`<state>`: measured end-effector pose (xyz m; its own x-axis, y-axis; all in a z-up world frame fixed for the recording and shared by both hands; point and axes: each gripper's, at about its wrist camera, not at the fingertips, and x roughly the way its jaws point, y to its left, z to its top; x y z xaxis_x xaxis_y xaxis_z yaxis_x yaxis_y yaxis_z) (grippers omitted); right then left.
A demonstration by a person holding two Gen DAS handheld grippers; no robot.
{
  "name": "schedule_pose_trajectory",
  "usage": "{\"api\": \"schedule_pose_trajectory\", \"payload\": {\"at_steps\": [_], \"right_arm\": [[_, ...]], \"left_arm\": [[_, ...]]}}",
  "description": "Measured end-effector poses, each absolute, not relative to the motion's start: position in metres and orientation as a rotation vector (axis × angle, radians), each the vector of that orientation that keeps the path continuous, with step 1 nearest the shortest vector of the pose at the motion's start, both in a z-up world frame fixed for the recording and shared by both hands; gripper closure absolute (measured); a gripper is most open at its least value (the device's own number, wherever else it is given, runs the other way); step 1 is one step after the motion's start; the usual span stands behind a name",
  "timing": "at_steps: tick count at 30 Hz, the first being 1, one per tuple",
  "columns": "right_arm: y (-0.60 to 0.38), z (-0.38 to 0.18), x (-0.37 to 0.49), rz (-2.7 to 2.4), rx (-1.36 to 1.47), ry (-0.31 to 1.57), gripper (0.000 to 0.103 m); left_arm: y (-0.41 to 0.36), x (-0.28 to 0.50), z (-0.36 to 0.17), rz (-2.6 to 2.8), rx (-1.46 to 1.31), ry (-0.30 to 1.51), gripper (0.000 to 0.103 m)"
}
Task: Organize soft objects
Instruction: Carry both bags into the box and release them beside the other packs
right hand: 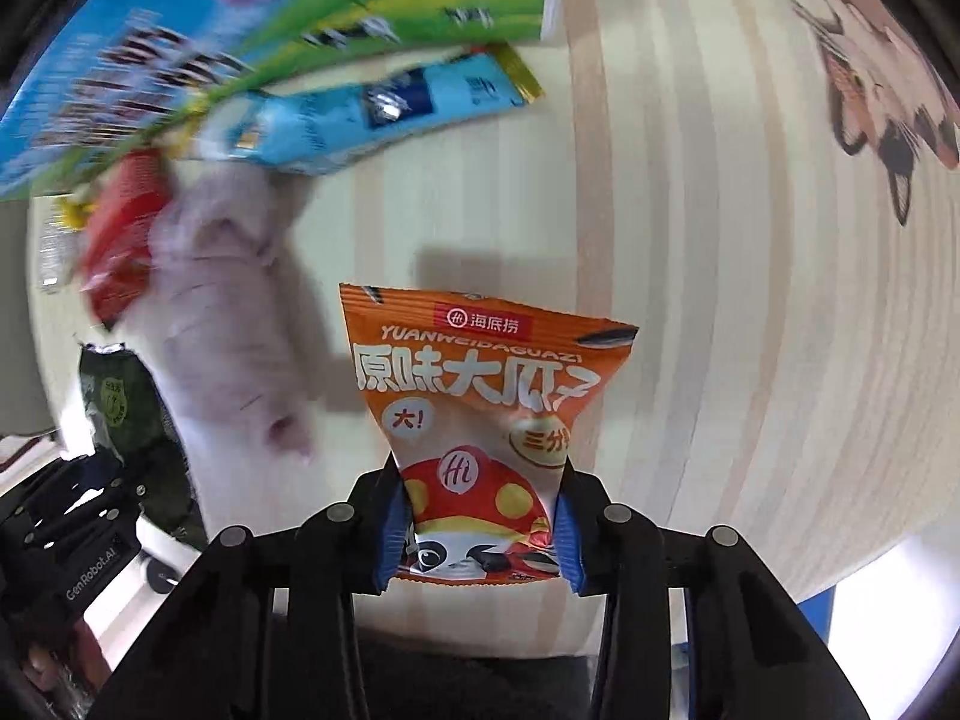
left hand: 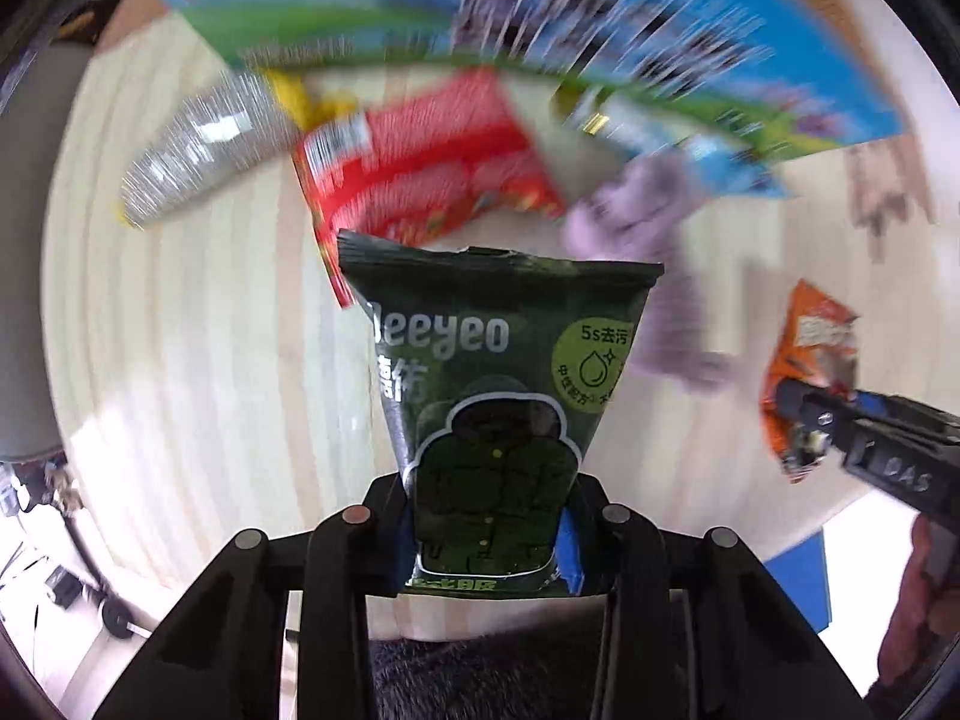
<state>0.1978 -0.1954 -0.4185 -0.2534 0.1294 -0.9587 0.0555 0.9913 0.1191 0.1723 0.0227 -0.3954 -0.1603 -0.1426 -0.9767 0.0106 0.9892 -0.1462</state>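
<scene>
The green pouch (left hand: 498, 408) was pinched at its lower end by the left gripper (left hand: 489, 531), its long axis running straight out along the fingers, top seam farthest from them. The orange packet (right hand: 486, 420) was held the same way in the right gripper (right hand: 480, 531), clamped near its bottom edge between the blue pads (right hand: 390, 534), its length likewise pointing forward. Both were carried above the table (right hand: 690, 240), not resting on it, judging by the shadow thrown on the wood beyond the packet.

Ahead of both grippers lay the heap the move seemed to turn on: a big blue box (left hand: 540, 30) at the far edge, a red bag (left hand: 420, 168) and a silvery bag (left hand: 198, 150) nearer the left gripper, a light blue pack (right hand: 372, 114) just beside the box, and a lilac plush (right hand: 228, 300) between the two grippers. The plush lay to the right of the green pouch and to the left of the orange packet. The left gripper was judged nearer the red bag, the right nearer the bare wood.

No open container was visible; the scene was blurred, so whether the box held anything could not be told.
</scene>
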Motion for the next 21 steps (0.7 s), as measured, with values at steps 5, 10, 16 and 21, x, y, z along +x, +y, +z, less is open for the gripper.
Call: {"api": "schedule_pose_trajectory", "payload": {"at_steps": [5, 10, 16, 21], "right_arm": [[-0.198, -0.342, 0.209, 0.160, 0.185, 1.720, 0.061], [-0.195, -0.253, 0.247, 0.213, 0.209, 1.537, 0.061], [-0.166, -0.236, 0.330, 0.157, 0.135, 1.441, 0.061], [-0.153, -0.286, 0.383, 0.088, 0.135, 1.515, 0.061]], "left_arm": [[0.019, 0.195, -0.312, -0.206, -0.166, 1.591, 0.070], [0.016, 0.263, -0.256, -0.269, -0.208, 1.468, 0.070], [0.029, 0.369, -0.278, -0.192, -0.172, 1.446, 0.070], [0.041, 0.436, -0.306, -0.121, -0.127, 1.499, 0.070]]}}
